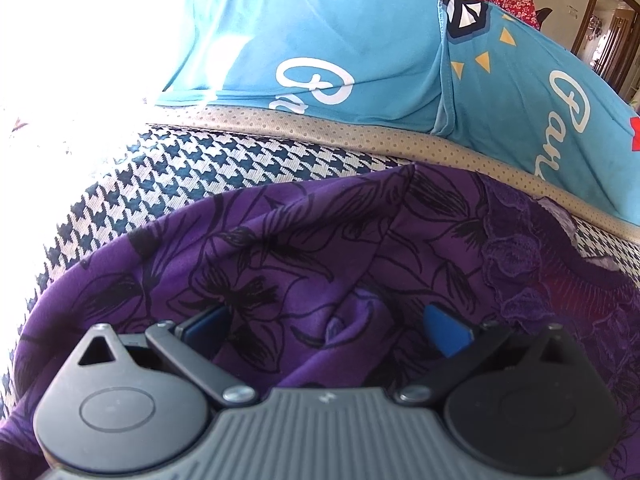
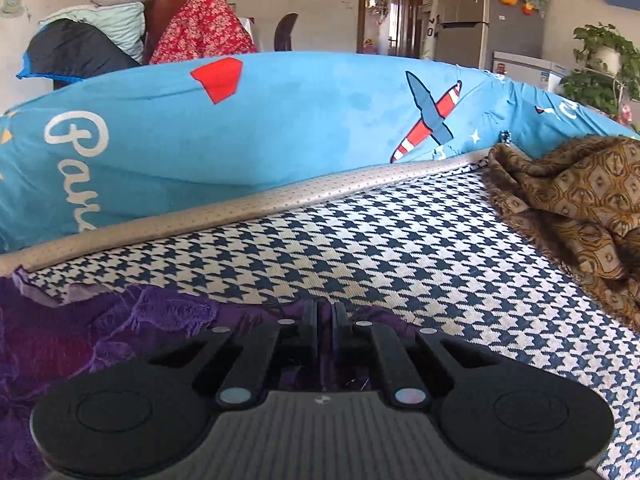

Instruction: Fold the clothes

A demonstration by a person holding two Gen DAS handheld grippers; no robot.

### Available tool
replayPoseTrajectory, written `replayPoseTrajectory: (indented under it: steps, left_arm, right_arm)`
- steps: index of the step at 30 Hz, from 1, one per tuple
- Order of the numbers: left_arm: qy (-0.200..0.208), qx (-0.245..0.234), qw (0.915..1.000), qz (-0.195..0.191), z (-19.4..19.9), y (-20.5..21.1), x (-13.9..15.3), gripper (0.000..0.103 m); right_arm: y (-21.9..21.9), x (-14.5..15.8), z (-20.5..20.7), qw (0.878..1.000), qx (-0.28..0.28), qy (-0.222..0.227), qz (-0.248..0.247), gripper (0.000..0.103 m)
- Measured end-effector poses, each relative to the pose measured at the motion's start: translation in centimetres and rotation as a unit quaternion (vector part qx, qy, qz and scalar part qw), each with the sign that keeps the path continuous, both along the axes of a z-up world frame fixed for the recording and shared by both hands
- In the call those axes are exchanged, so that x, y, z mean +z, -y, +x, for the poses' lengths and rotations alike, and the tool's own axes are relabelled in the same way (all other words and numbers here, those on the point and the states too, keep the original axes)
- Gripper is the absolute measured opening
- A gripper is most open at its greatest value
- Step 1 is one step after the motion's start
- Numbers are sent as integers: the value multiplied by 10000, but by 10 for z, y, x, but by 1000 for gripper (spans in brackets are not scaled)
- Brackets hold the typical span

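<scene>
Purple garment [image 1: 280,248] lies on the houndstooth bed [image 2: 400,248]. Left tool [image 1: 324,324] gapes over it; right tool [image 2: 325,312] pinches its edge.

A lived-in home: a bed with a houndstooth cover [image 2: 400,248] and long blue printed bolster [image 2: 280,120], a fridge [image 2: 468,12] dotted with magnets, a leafy houseplant [image 2: 600,76], wooden door frames [image 2: 390,4] and piled bedding [image 2: 100,36] behind

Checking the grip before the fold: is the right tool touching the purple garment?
Touching. In the right wrist view the right tool has its fingers closed together, with the purple garment pinched between them at its edge.
</scene>
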State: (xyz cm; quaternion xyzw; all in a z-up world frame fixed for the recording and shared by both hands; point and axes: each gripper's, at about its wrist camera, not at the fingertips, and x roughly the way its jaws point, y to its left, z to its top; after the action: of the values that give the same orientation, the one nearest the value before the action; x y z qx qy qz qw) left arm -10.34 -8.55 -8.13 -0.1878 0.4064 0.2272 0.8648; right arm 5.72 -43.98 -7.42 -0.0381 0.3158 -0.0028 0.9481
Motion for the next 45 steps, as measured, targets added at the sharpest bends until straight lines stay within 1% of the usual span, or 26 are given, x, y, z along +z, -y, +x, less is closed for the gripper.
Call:
replayPoseTrajectory:
  steps: [3, 5, 6, 8, 11, 12, 17, 21, 23, 26, 29, 31, 34, 36, 39, 42, 45]
  left_arm:
    - [37, 116, 9999, -22, -1, -10, 5, 103]
    - [141, 291, 9995, -31, -4, -21, 12, 103]
    - [204, 399, 9990, -52, -6, -28, 16, 103]
    - [306, 571, 9978, -121, -10, -42, 23, 103]
    - [275, 605, 9975, -244, -12, -59, 28, 103]
    - [259, 599, 9975, -276, -13, -63, 29, 103]
    - [259, 582, 9970, -439, -21, -72, 32, 103]
    - [243, 416, 9975, -514, -28, -75, 33, 103]
    - [206, 437, 9974, -526, -34, -80, 33, 103]
    - [162, 471, 9978, -442, -44, -88, 33, 103]
    - [74, 469, 9984, -292, -54, -95, 31, 103]
    - [19, 444, 9987, -246, -61, -100, 29, 103]
    - [-34, 427, 9988, -236, -71, -106, 26, 103]
    - [-49, 419, 9988, -227, -78, -111, 25, 103]
    - [-90, 414, 9988, -251, -87, -117, 22, 103]
    - [-138, 404, 9982, -417, -94, -124, 16, 103]
    - [-222, 339, 9979, -503, -97, -126, 11, 103]
  right_arm:
    - [-6, -2, 4, 9994, -219, -111, -251, 8]
    - [-4, 2, 4, 9994, -289, -143, -139, 10]
    - [-3, 6, 2, 9992, -368, -105, -77, 18]
    - [-3, 13, -2, 9989, -472, -3, 0, 27]
    - [-7, 22, -10, 9993, -362, 101, 23, 34]
    - [-9, 24, -14, 9995, -301, 74, 88, 34]
    - [-24, 31, -33, 9984, 51, -186, 534, 38]
    - [-36, 37, -48, 9947, 333, -394, 889, 41]
    - [-39, 41, -57, 9921, 383, -446, 1106, 42]
    - [-40, 45, -73, 9860, 503, -573, 1480, 50]
    - [-42, 44, -95, 9760, 689, -752, 1922, 54]
    - [-47, 39, -105, 9708, 780, -956, 2058, 55]
    - [-62, 30, -114, 9651, 1015, -1205, 2093, 55]
    - [-77, 24, -116, 9632, 1238, -1316, 1988, 55]
    - [-98, 20, -124, 9650, 1505, -1285, 1722, 55]
    - [-119, 17, -130, 9639, 1852, -1263, 1435, 55]
    - [-137, 14, -138, 9639, 2132, -1167, 1084, 55]
